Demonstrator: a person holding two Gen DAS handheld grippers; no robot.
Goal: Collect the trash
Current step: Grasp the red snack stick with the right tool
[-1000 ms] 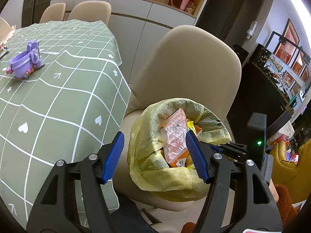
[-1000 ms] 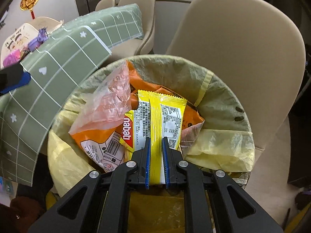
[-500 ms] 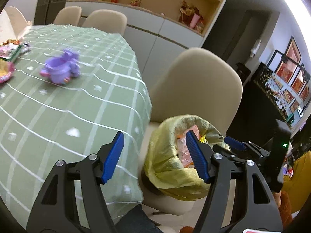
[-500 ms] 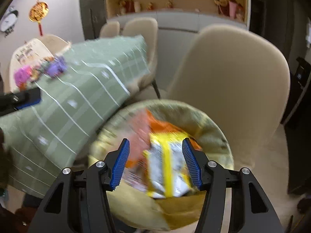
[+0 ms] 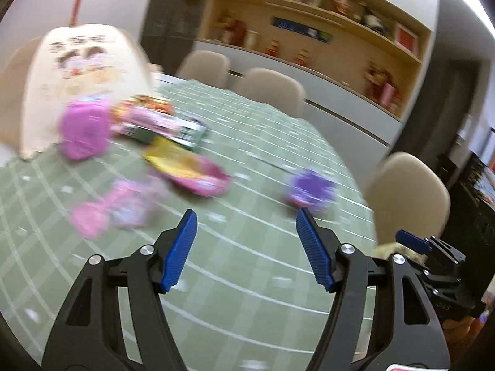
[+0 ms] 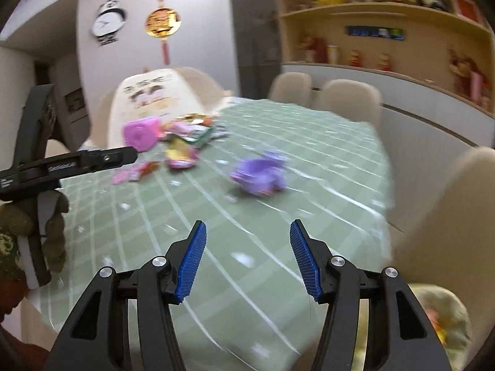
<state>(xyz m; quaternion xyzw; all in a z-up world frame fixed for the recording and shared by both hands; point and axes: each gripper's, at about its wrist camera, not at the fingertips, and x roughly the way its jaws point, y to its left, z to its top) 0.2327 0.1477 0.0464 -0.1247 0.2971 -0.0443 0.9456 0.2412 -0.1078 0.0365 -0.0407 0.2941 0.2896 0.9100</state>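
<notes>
The yellow-and-white wrapper that the right gripper (image 6: 246, 256) was pinching over the bin a second ago is gone from its jaws; they now stand wide apart with nothing between them. That piece appears to have gone into the bin (image 6: 439, 321), whose yellow liner and orange contents show blurred at the lower right edge of the right wrist view, just beside the gripper. One item of trash looks dealt with.

Both cameras have swung away from the bin and now face the tabletop (image 5: 253, 266), covered in a green checked cloth. The left gripper (image 5: 244, 247) also has its jaws wide and empty, as it did before, and it hovers over bare cloth.

The remaining trash lies at the far end of the tabletop: a heap of snack packets (image 5: 157, 123), a yellow-and-pink wrapper (image 5: 188, 170) nearer, and small pink scraps (image 5: 114, 207) closest to the left gripper. Motion blur smears all of it, so exact shapes cannot be told. A pink box (image 5: 85, 131) sits beside the heap and a purple toy (image 6: 261, 174) stands apart towards the middle; these look like toys, not trash, though that is a judgement.

The likely next step is a reach for the nearest scraps or the wrapper, and the purple toy sits between the right gripper and the heap.
</notes>
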